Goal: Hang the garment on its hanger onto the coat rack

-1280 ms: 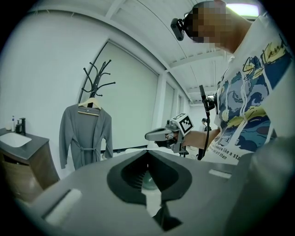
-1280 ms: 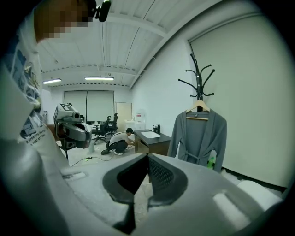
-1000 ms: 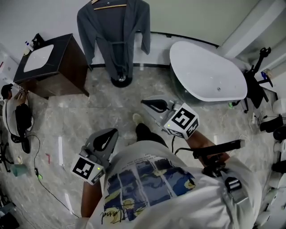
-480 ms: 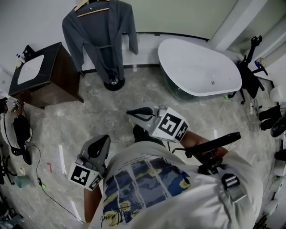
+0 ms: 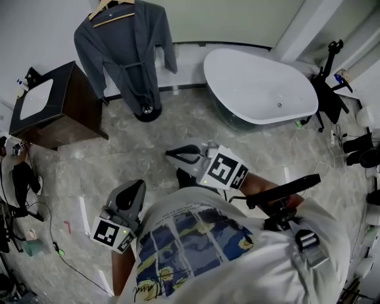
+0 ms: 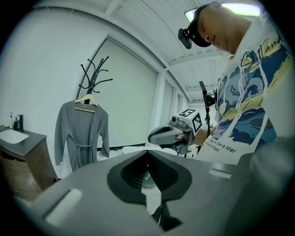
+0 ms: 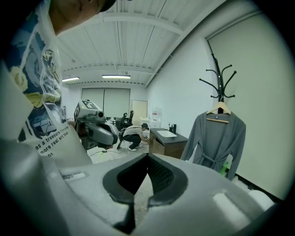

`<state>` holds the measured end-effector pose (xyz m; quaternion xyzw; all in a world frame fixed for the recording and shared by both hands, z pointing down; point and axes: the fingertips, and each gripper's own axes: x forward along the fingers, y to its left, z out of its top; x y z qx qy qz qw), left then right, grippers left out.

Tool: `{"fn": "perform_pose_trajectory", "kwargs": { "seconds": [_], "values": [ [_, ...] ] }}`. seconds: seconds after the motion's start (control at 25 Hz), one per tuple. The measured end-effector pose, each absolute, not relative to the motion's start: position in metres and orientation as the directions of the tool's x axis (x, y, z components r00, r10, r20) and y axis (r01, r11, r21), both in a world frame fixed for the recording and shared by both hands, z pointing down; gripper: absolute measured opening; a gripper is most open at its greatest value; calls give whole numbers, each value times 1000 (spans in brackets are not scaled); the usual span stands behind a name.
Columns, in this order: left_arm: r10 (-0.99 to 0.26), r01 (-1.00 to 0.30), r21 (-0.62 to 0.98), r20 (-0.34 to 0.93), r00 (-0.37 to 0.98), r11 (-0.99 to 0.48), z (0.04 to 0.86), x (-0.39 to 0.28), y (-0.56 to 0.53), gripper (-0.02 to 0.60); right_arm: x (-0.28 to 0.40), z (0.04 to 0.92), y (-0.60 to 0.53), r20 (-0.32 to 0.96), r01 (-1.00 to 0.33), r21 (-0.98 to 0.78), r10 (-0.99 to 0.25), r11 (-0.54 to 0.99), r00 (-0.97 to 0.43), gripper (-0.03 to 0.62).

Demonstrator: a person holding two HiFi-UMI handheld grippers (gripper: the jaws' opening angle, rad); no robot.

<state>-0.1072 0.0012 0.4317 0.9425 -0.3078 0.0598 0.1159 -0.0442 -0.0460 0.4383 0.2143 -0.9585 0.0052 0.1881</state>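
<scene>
A grey robe (image 5: 124, 53) hangs on a wooden hanger (image 5: 110, 12) hooked on the black coat rack, whose round base (image 5: 145, 111) stands on the floor. In the left gripper view the robe (image 6: 80, 138) shows under the rack's hooks (image 6: 94, 76); in the right gripper view the robe (image 7: 216, 138) hangs at the right. My left gripper (image 5: 132, 190) is low by my left side, shut and holding nothing. My right gripper (image 5: 173, 154) points left in front of my chest, shut and holding nothing. Both are well away from the robe.
A dark vanity cabinet with a white sink (image 5: 53, 101) stands left of the rack. A white bathtub (image 5: 261, 89) lies to the right. Cables and gear (image 5: 24, 178) litter the left floor, stands (image 5: 332, 89) the right. A crouching person (image 7: 133, 133) is beyond.
The robe and rack have drifted left and up in the head view. My right gripper has moved left and a little down. The left gripper has hardly moved.
</scene>
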Motion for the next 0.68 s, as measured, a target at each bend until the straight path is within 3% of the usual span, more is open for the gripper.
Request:
{"fn": "perform_pose_trajectory", "kwargs": {
  "seconds": [0.68],
  "values": [
    [-555,-587,203,194,809,-784,435,-102,6,3,-49,450,-37,407,-380,46,-364,924,-838,2]
  ]
}}
